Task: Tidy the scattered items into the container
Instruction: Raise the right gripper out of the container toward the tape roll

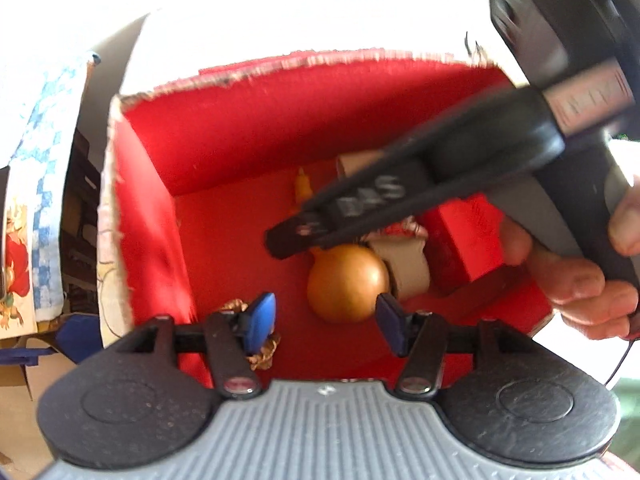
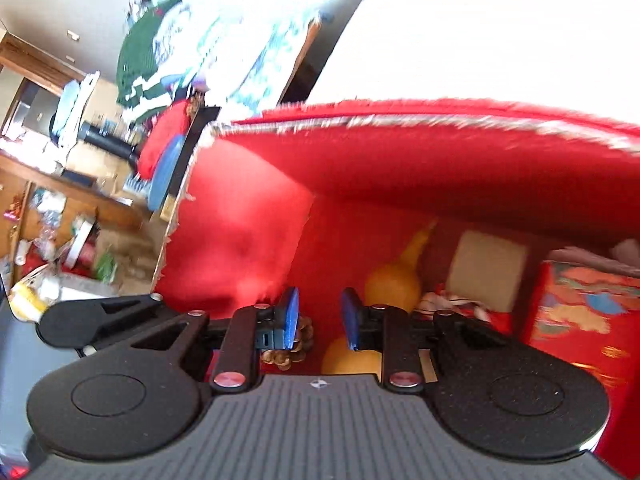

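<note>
Left gripper (image 1: 326,320) half-open and empty over the red box (image 1: 248,128), golden ball (image 1: 347,283) directly ahead; right gripper (image 1: 294,238) narrow, empty, hanging above.

Left claw (image 1: 325,320) agape, right claw (image 2: 319,318) narrowly parted, both empty

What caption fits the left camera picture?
Two open claws, left and right, over a red box holding a golden ball.

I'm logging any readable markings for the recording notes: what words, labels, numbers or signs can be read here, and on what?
"DAS": pale letters on the right claw's finger arm, seen upside down, partly blurred.
Red patterned box: coloured and gold print, too blurred to read.
Nothing else legible.
</note>
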